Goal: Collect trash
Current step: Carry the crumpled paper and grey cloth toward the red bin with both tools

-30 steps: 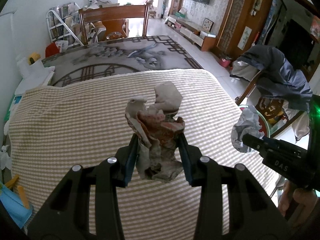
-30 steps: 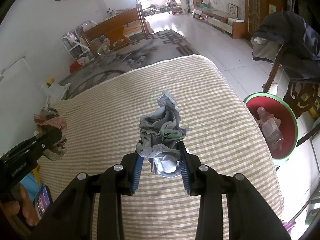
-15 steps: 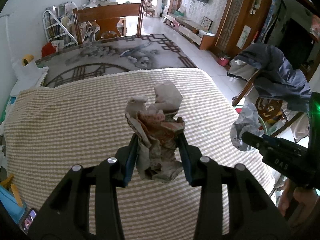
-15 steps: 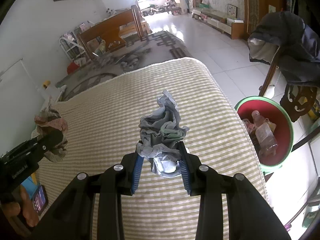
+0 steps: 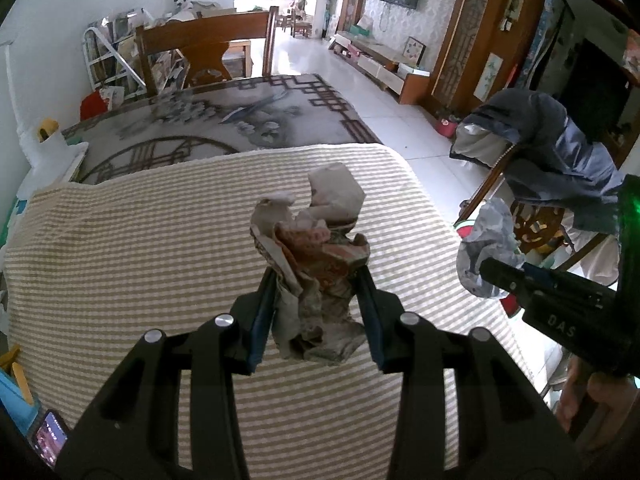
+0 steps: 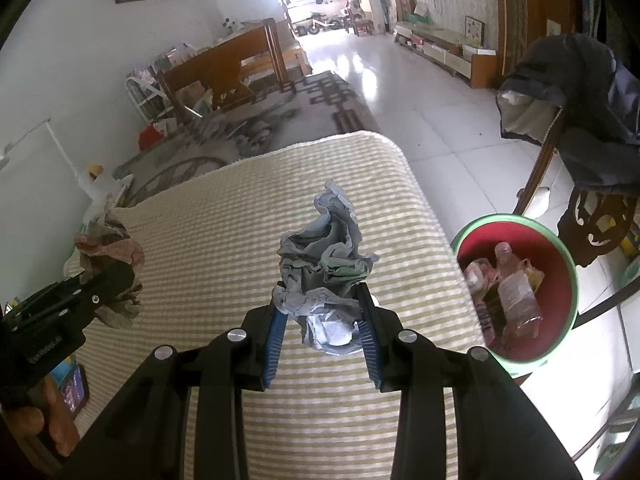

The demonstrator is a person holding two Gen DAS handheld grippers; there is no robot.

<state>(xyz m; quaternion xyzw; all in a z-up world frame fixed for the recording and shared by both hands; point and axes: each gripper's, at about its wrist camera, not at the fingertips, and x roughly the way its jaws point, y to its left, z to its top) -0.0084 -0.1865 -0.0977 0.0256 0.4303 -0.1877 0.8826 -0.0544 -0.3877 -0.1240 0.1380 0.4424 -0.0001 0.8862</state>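
Observation:
My left gripper (image 5: 318, 280) is shut on a crumpled brown-and-red paper wad (image 5: 316, 256), held above the striped tablecloth (image 5: 140, 248). My right gripper (image 6: 322, 292) is shut on a crumpled grey-blue paper wad (image 6: 326, 256), held above the cloth near the table's right edge. A red bin with a green rim (image 6: 560, 248) stands on the floor to the right of the table, with a plastic bottle (image 6: 516, 284) and wrappers inside. The right gripper and its grey wad (image 5: 486, 252) show at the right of the left wrist view. The left gripper and its brown wad (image 6: 108, 248) show at the left of the right wrist view.
A wooden chair with a dark jacket (image 6: 580, 92) draped over it stands beside the bin. A patterned tabletop (image 5: 224, 120) and a wooden chair (image 5: 204, 52) lie beyond the cloth. A phone (image 5: 50, 438) lies at the lower left.
Both grippers, still holding their wads, have moved to the right towards the table's edge. The red bin has come further into the right wrist view.

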